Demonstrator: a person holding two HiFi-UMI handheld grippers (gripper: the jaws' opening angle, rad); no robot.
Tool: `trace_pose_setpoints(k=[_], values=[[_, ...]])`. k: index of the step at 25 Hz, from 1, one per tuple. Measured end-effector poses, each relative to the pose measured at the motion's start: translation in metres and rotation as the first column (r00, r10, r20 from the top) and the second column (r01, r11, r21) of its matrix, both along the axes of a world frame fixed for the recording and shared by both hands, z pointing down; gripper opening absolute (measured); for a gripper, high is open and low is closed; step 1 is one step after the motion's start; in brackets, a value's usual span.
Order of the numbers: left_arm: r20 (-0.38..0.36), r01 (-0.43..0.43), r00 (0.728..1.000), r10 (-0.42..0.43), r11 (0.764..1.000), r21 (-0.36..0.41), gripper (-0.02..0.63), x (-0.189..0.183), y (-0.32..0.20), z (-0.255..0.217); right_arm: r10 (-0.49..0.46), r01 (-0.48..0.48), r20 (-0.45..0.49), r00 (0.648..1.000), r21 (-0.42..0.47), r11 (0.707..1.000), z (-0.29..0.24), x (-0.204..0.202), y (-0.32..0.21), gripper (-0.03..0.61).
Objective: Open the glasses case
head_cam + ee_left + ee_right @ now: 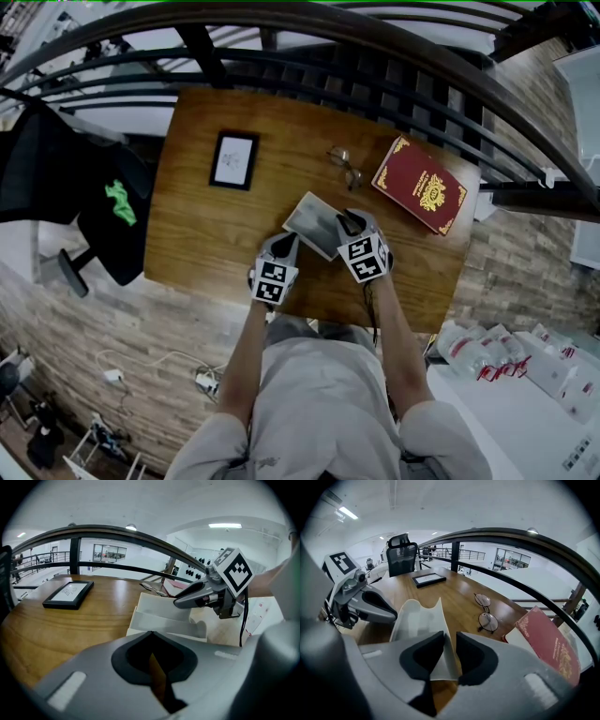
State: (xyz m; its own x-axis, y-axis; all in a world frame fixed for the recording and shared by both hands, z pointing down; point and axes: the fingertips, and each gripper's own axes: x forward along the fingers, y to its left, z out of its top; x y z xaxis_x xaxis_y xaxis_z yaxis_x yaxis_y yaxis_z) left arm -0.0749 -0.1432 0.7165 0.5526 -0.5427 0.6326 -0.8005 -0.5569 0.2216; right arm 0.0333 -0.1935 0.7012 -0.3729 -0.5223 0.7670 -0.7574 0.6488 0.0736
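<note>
The pale grey glasses case (314, 223) lies with its lid raised on the wooden table (211, 239), just in front of both grippers. In the right gripper view a thin upright flap of the case (417, 620) stands between the jaws of my right gripper (450, 639). It leans on the left pad, with a gap to the right pad. In the left gripper view my left gripper (151, 633) has its tips together at the near edge of the case (168, 616). Nothing shows between them. Across the case, the right gripper (187, 597) is over the lid.
Folded eyeglasses (345, 167) and a red book (420, 185) lie beyond the case to the right. A black picture frame (233, 160) rests at the far left. A dark railing (375, 56) runs behind the table, and a black chair (94, 197) stands off its left side.
</note>
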Motion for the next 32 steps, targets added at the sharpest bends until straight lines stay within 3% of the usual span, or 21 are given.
trace_pose_setpoints(k=[16,25,32], values=[[-0.012,0.018,1.0,-0.018,0.998,0.052,0.02,-0.011,-0.009,-0.02,-0.001,0.0,0.03,1.0,0.042,0.999,-0.022,-0.003,0.01,0.091],[-0.028,0.015,1.0,-0.012,0.992,0.126,0.02,-0.017,-0.015,-0.058,0.068,-0.082,0.118,0.991,0.115,0.99,-0.056,-0.001,0.025,0.005],[-0.028,-0.026,0.999,0.032,0.984,0.176,0.02,-0.015,-0.011,-0.086,0.124,-0.149,0.178,0.976,0.14,0.979,-0.077,0.0,0.048,0.003]])
